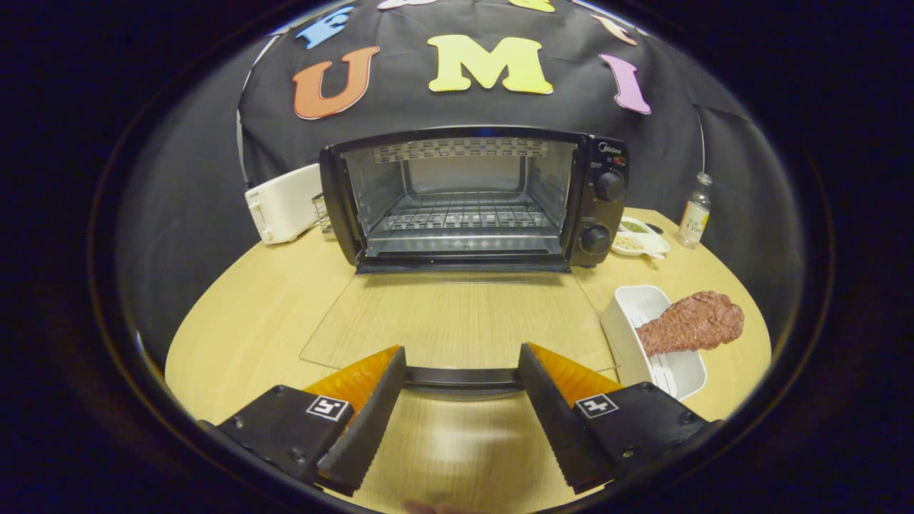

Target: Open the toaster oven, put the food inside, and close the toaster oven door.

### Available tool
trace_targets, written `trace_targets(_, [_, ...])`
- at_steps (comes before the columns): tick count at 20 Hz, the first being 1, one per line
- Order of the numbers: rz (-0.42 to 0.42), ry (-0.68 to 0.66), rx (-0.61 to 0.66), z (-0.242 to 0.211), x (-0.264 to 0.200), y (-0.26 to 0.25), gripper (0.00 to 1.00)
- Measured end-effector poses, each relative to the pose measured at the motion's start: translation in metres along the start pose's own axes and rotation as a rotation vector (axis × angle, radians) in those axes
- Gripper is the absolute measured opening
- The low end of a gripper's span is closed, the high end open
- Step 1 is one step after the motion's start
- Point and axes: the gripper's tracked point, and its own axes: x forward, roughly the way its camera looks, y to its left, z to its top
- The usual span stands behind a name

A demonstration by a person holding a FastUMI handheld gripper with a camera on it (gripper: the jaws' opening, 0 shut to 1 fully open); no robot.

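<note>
The toaster oven (475, 196) stands at the upper centre of the frame, at the back of the round wooden table (250, 321), with its glass door (457, 321) dropped flat toward the camera so the wire rack (464, 214) inside is bare and plain to see. The door's dark handle (463, 376) lies at the lower centre, between the tips of the gripper (463, 375). The jaws stand well apart and clamp nothing; whether they touch the handle cannot be told.

The food, a brown chunk of meat (691, 323), rests at the right of the frame, half in and half over the rim of a white tray (628, 314), well to the right of the door and beyond the right jaw.

Judged from this, the opening step looks done and the loading step is next, with the food not yet picked up. The next move calls for swinging the jaws away from the handle toward the right, coming down over the meat, and closing on it firmly enough to lift it clear of the tray. It would then need to be carried over the flat door without bumping the glass and set on the rack.

A white toaster (284, 203) sits at the left of the oven; a small dish (641, 239) and a bottle (695, 212) sit at its right.
</note>
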Motion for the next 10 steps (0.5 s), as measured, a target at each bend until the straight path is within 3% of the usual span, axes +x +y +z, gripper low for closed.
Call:
trace_targets(5, [0.050, -0.098, 0.006, 0.019, -0.028, -0.006, 0.99])
trace_targets(10, [0.045, -0.198, -0.047, 0.041, -0.079, -0.047, 0.99])
